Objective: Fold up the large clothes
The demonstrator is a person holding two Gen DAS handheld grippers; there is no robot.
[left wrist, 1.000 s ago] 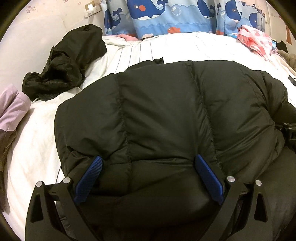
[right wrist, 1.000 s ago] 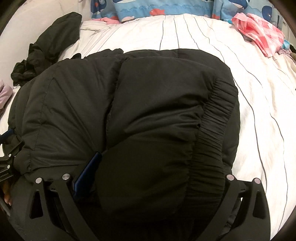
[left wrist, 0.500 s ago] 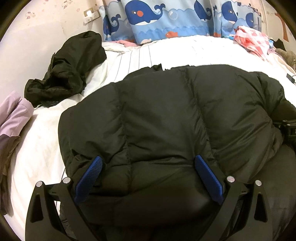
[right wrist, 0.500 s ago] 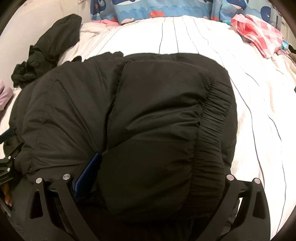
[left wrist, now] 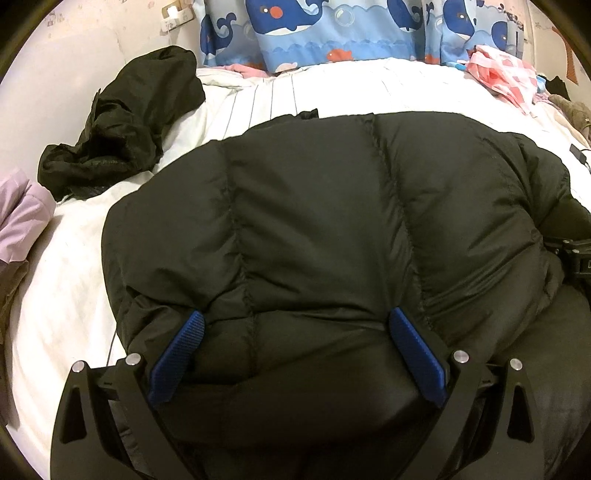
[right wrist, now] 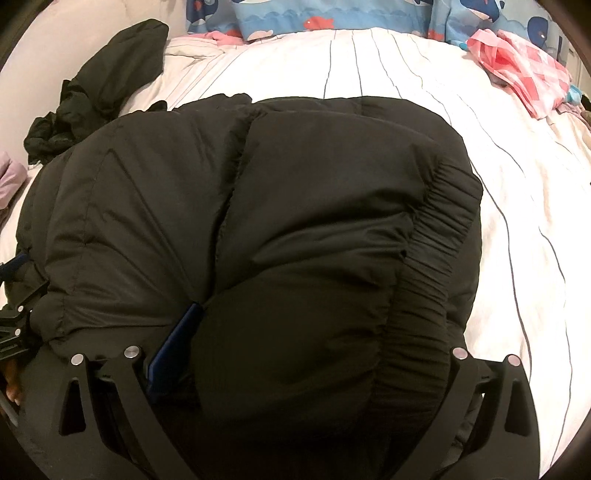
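Note:
A black puffer jacket [left wrist: 314,203] lies folded in a thick bundle on the white striped bed sheet [left wrist: 66,295]. My left gripper [left wrist: 295,332] is open wide, its blue pads [left wrist: 181,350] set against the jacket's near edge, with padding bulging between them. The right wrist view shows the same jacket [right wrist: 295,184] with its elastic hem [right wrist: 436,236] curving down the right side. My right gripper [right wrist: 295,314] is also spread open around the near fold; one blue pad [right wrist: 177,339] shows and the other is buried under fabric.
A crumpled black garment [left wrist: 122,122] lies at the bed's far left, with a lilac cloth [left wrist: 18,214] beside it. A pink checked cloth [right wrist: 524,70] sits far right. Whale-print fabric [left wrist: 332,33] hangs behind the bed. Bare sheet [right wrist: 535,221] stretches right of the jacket.
Both views have tilted up a little, showing more of the whale fabric. The jacket stays between both pairs of fingers, and neither gripper's spread has changed.

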